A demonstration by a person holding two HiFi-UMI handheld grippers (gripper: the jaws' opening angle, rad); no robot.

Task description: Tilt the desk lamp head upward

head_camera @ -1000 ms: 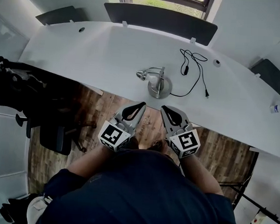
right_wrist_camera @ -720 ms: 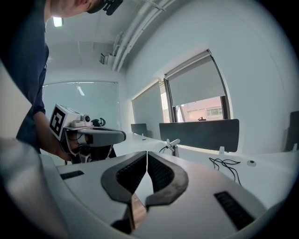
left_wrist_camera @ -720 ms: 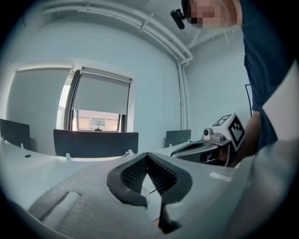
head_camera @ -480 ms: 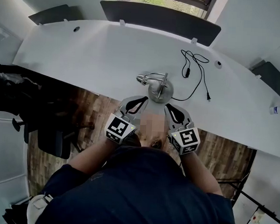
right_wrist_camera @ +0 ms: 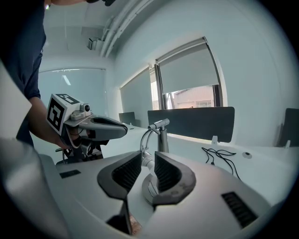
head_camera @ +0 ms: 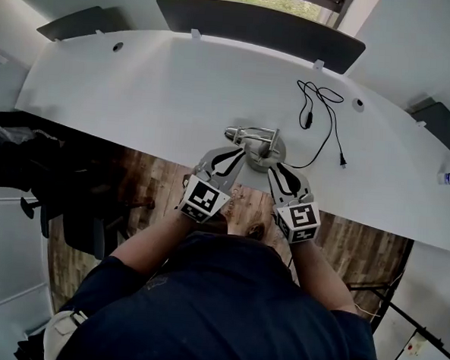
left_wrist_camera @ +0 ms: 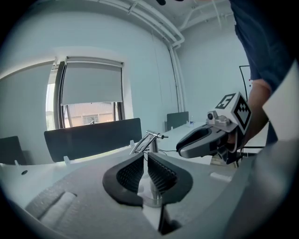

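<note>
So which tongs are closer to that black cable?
Right. The right tongs, opening empty, are left of the black cable; the left tongs are further left, beyond the lamp.

No words, brands or numbers could be read; only black-and-white square code markers showed, on the left gripper and the right gripper.

We log the desk lamp as brushed metal with a light shine, base and arm alike. The desk top is smooth white with a faint sheen. The floor, near left, is brown wood plank, matt. The cable, far right, is black plastic. The left gripper shell is matt grey plastic; its pads are black, ribbed and rubbery. The shirt is dark matt cloth.
</note>
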